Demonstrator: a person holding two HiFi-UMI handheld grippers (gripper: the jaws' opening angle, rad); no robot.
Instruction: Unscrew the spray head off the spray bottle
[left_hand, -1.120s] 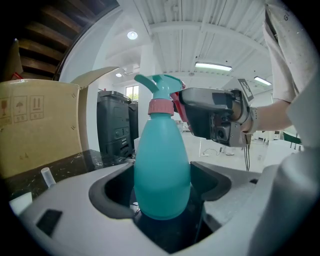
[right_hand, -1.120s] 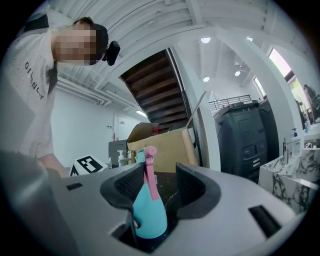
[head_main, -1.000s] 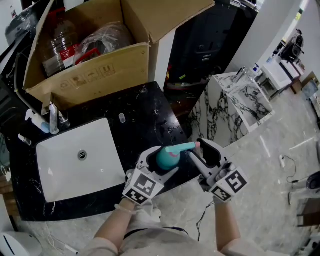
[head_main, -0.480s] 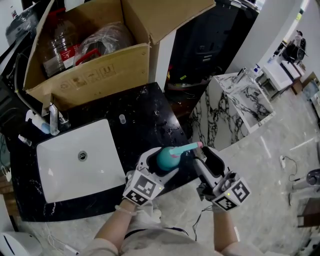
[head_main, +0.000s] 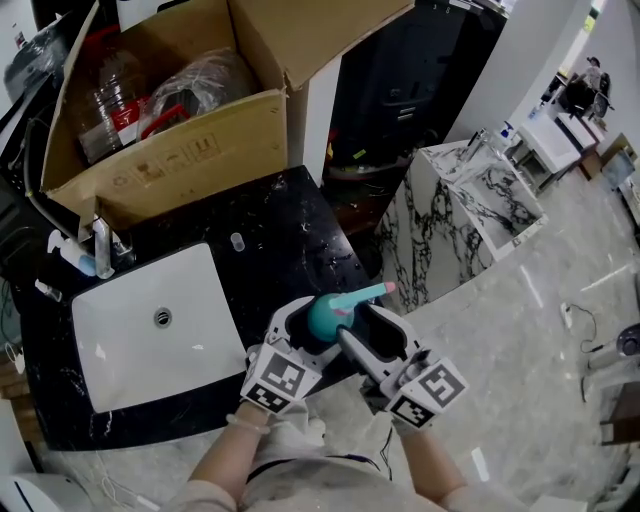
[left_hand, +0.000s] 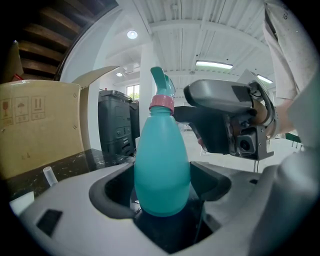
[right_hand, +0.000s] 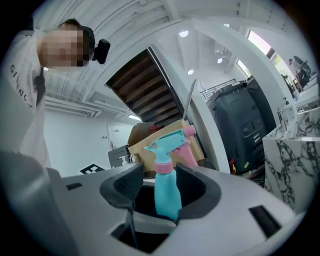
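Item under inspection: spray bottle (head_main: 322, 318), teal, held upright in the air at 6 o'clock of the head view, over the near edge of the black counter (head_main: 290, 215). The sink (head_main: 200, 300) lies at its 9 o'clock.
Left gripper (left_hand: 161, 185): jaws clamped on the bottle's lower body.
Right gripper (right_hand: 155, 187): jaws apart, just eased wider. The bottle's neck stands between them, with no pad seen pressing.
Step in hand (judged): seating the right jaws on the spray head (right_hand: 167, 142) before twisting.
Recommended method: close on the pink collar (right_hand: 163, 166) rather than the trigger. Keep the left clamp firm and turn about the bottle's long axis.
Right gripper view only: gap between pads and collar.
Left gripper view only: bottle body seated in its jaws, with the right gripper at its 2 o'clock.
Head view only: nozzle pointing to 2 o'clock.
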